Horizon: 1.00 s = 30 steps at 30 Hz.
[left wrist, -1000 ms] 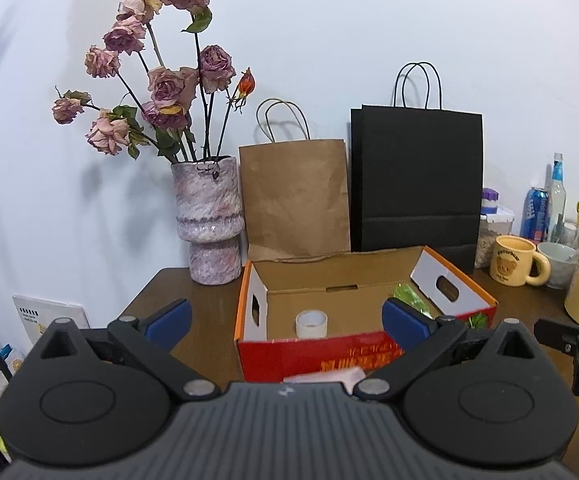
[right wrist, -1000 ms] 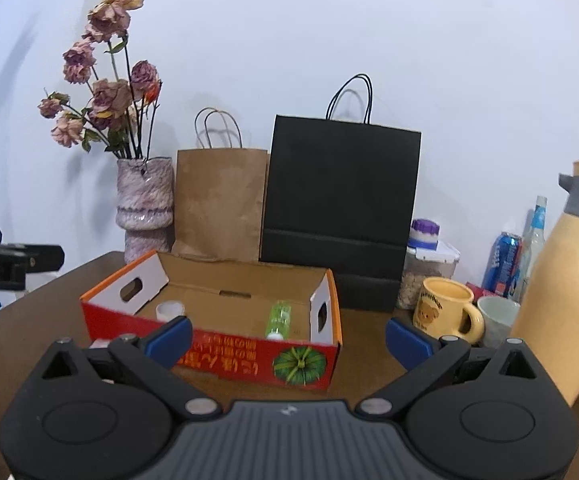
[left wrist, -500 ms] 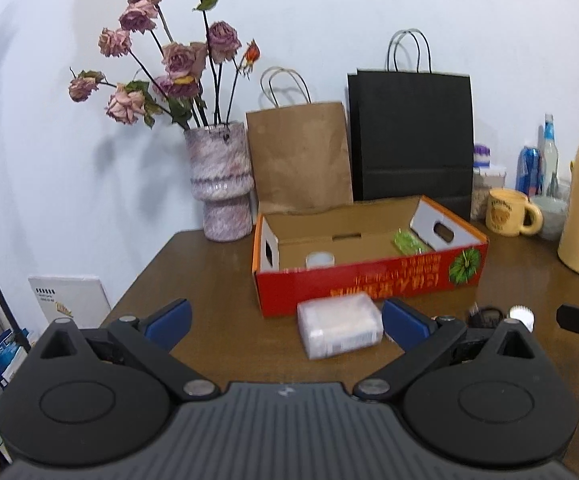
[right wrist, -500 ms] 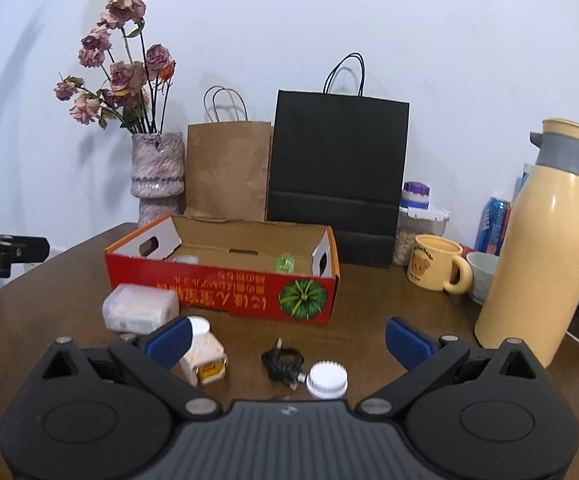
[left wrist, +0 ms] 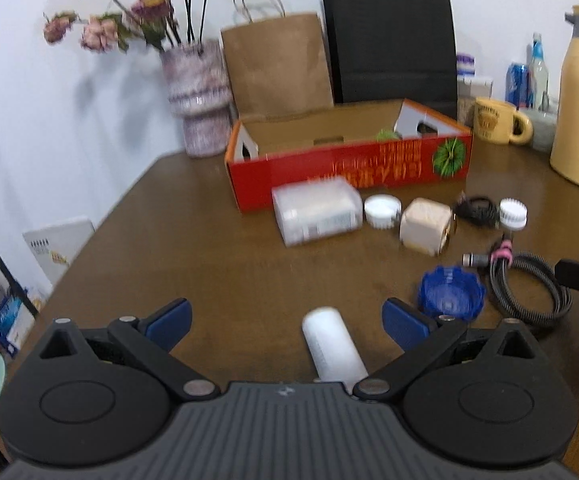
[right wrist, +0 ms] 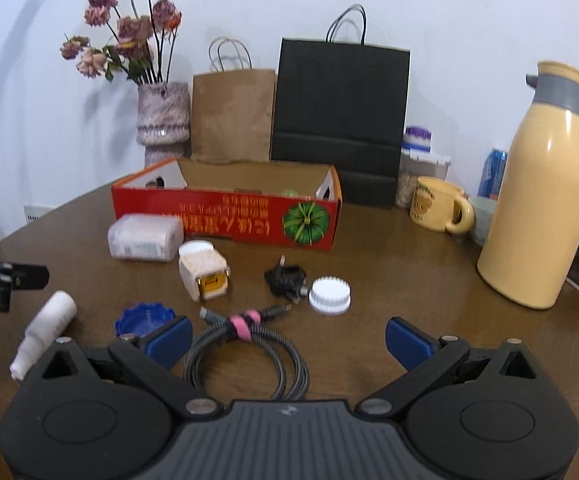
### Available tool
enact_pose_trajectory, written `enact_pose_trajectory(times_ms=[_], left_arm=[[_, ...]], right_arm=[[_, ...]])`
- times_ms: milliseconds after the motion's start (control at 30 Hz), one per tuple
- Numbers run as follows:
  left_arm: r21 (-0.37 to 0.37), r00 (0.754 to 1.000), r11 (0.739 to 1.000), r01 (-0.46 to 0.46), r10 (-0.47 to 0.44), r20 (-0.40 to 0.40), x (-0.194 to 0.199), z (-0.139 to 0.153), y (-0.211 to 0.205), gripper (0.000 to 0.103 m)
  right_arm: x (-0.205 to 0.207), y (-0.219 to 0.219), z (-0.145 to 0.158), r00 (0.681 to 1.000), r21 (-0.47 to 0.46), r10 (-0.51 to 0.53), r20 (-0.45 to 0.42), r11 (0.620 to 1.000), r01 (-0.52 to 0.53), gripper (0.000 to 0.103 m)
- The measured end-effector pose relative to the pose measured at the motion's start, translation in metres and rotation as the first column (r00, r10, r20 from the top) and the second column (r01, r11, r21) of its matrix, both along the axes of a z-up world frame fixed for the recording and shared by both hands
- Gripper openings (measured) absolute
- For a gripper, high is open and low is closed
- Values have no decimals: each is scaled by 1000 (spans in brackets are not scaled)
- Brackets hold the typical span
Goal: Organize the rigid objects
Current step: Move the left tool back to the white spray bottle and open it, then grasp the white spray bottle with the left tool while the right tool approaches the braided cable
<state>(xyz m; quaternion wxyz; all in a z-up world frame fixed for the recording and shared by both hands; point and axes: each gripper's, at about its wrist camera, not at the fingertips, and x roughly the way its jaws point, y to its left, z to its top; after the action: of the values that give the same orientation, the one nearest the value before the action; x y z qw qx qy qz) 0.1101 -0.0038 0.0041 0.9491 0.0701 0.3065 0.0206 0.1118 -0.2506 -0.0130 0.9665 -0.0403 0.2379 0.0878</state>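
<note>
White bottle (left wrist: 333,344) lies on bench (left wrist: 209,256) between wide left gripper (left wrist: 285,320) jaws, untouched. Right gripper (right wrist: 287,336) jaws wide over coiled cable (right wrist: 249,356). Red box (right wrist: 229,216) behind.

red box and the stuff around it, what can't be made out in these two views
- Red box contents: right wrist view, the front wall hides all but a green tip.
- Box lettering: both views, printed upside down and blurred.
- White bottle: left wrist view, its lower end is hidden behind the left gripper body.
- Clear plastic container: left wrist view, motion blur makes the label unreadable.
</note>
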Motion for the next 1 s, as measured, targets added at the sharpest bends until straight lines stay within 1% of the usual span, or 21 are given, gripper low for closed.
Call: enact_pose_trajectory(times_ms=[133, 233, 367, 467, 533, 567, 600, 633, 667, 733, 767, 800, 1000], left_arm=[[-36, 996, 999, -38, 35, -84, 9, -16, 2, 103], [-48, 991, 997, -67, 61, -115, 15, -24, 2, 103], [-65, 989, 993, -101, 93, -116, 19, -31, -1, 103], [-64, 990, 992, -112, 106, -90, 20, -35, -4, 102], [-55, 991, 992, -118, 114, -73, 19, -38, -5, 90], [-59, 991, 992, -115, 111, -75, 20, -39, -5, 86], [-79, 992, 991, -108, 102, -69, 19, -40, -4, 79], [-93, 994, 991, -99, 93, -64, 18, -40, -3, 68], [-102, 994, 990, -94, 88, -57, 17, -39, -3, 62], [-120, 996, 990, -78, 73, -42, 14, -40, -3, 39], [-124, 997, 990, -69, 65, -34, 13, -39, -4, 33], [-122, 998, 991, -63, 61, -26, 12, -39, -5, 29], [-125, 999, 991, -46, 46, -5, 8, -40, -6, 29]], right_arm=[[4, 0, -8, 1000, 7, -4, -25, 1000, 4, 103], [8, -1, -14, 999, 24, 2, -38, 1000, -1, 103], [11, 0, -19, 999, 27, 2, -53, 1000, -1, 103], [13, 1, -22, 998, 29, 6, -63, 1000, -4, 103], [15, 1, -25, 998, 25, 4, -68, 1000, -2, 103], [15, 2, -26, 998, 23, 2, -69, 1000, -1, 103], [16, 2, -27, 997, 22, 3, -71, 1000, -1, 103], [16, 3, -27, 997, 20, 5, -75, 1000, -3, 103], [16, 3, -27, 997, 22, 7, -75, 1000, -5, 103], [15, 3, -27, 998, 31, 13, -66, 999, -11, 103], [14, 3, -26, 998, 34, 15, -63, 999, -13, 103], [14, 3, -26, 998, 37, 19, -60, 999, -17, 103], [12, 6, -26, 998, 33, 35, -52, 999, -34, 103]])
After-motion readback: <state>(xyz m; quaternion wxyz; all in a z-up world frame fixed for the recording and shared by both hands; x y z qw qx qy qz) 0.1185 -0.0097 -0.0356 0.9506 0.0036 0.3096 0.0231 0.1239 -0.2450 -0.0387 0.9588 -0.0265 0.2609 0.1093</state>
